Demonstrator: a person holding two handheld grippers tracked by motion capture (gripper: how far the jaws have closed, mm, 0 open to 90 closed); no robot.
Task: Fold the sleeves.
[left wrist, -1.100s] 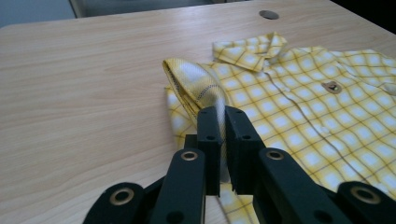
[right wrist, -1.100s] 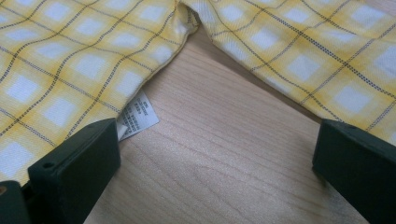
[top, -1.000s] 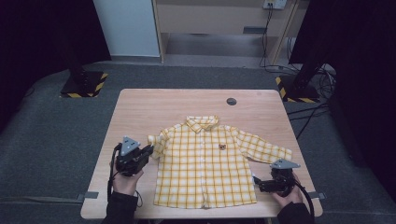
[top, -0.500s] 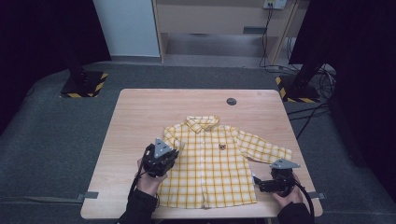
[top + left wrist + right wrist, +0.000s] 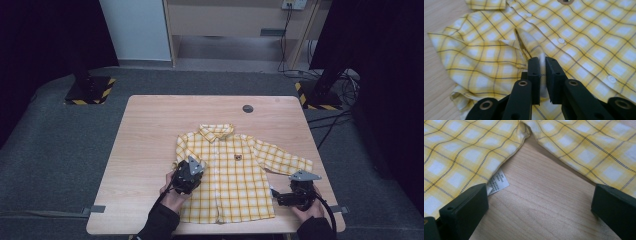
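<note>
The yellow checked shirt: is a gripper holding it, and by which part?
Yes. The left gripper pinches the shirt by its folded-over sleeve; the right gripper holds nothing.

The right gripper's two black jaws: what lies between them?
Bare wooden table, as the right gripper view shows. The right gripper is open; the yellow checked shirt and its white label lie at the edges.

Yellow-and-white checked shirt, pale wood table, white label

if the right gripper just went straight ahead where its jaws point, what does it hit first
Probably the yellow plaid shirt: past the right gripper, whose jaws stand open, lies bare table, then the cloth where side and sleeve meet.
</note>
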